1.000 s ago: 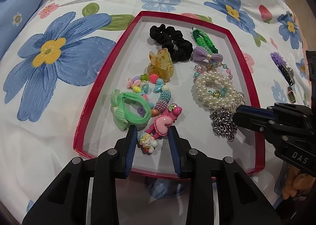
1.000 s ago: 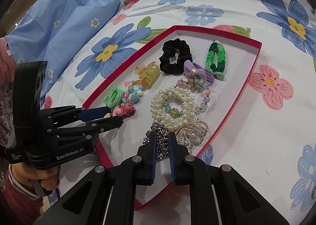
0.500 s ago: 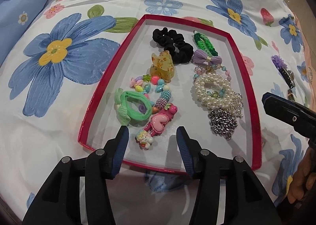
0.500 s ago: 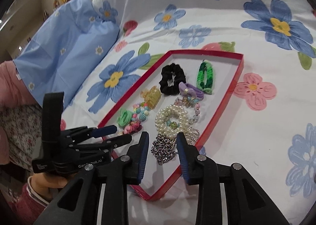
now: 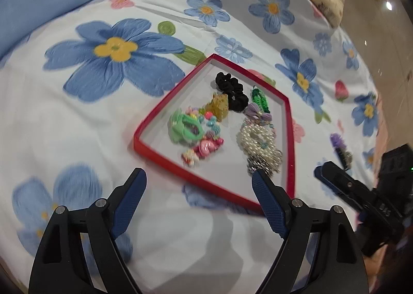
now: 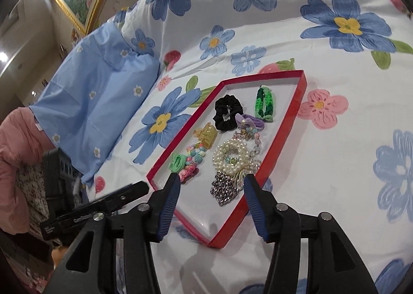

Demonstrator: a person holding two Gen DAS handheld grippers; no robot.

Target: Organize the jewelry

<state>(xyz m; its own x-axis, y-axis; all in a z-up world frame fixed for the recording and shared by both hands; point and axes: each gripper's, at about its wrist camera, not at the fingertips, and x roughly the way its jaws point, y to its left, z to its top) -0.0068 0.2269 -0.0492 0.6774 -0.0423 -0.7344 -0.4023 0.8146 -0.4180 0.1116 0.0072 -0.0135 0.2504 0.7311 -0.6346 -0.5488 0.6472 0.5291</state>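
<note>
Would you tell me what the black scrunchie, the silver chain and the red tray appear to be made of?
Black scrunchie: soft matte fabric, gathered into folds. Silver chain: shiny metal, by its glinting interlocked links. Red tray: probably thin glossy card, with straight low walls and sharp corners; it might be plastic.

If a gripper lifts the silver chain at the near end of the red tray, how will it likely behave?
The silver chain lies in a loose, bunched heap of links, so it would probably hang limp and drape from the fingers. It looks like metal, so likely heavy for its size and apt to slip. It touches the pearl bracelet, so it may snag and drag that along.
</note>
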